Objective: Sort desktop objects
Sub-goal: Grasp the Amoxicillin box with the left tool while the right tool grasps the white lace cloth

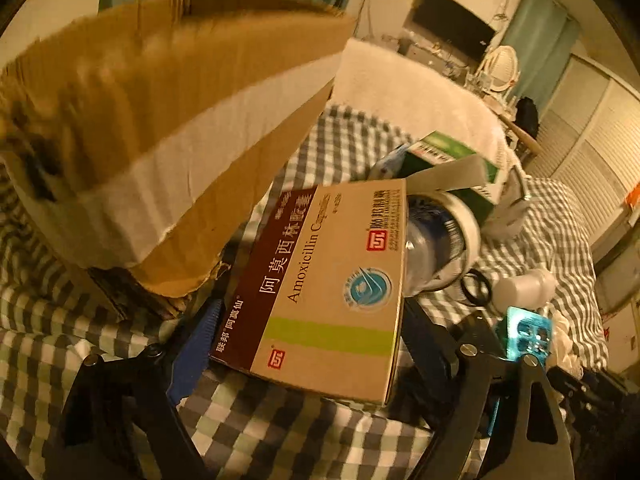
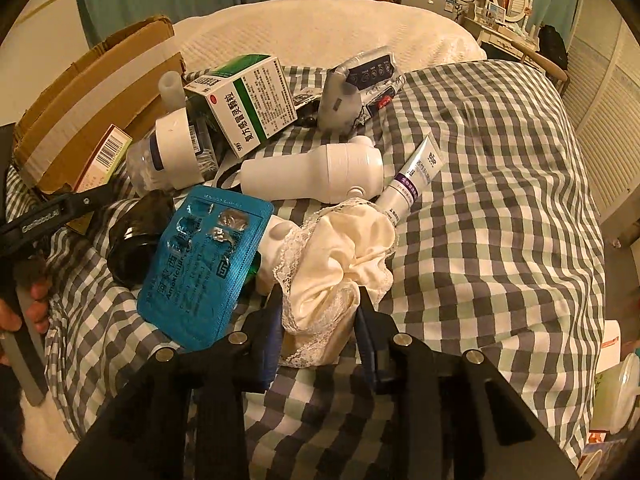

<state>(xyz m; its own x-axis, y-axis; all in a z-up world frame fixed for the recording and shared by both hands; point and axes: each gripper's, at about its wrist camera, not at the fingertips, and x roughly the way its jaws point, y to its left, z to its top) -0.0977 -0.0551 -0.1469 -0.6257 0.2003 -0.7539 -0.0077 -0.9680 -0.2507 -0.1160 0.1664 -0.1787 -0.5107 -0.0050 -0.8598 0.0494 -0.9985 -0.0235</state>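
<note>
Left gripper: its jaws stood wide on either side of the Amoxicillin box, pinching it by its long edges above the bed.
Right gripper: its jaws were half closed, pinching the cream lace cloth.
Landmark: the Amoxicillin box, tan with a maroon band and a green stripe.
Cardboard carton: just beside the box, up and to the left in the left wrist view, its flap blurred.
Clear jar with white lid: just behind the box's far end, lying on its side.
Green medicine box: beyond the jar, farther from the box.
Blue blister pack: on the bed between the box and the cloth; in the right wrist view it lay just left of the cloth.
White bottle: on its side, beyond the cloth.
Purple-and-white tube: just right of the bottle.
Bed: covered in a checked sheet, with all the things on it.
Person's hand: at the left edge, on the left gripper's handle.
</note>
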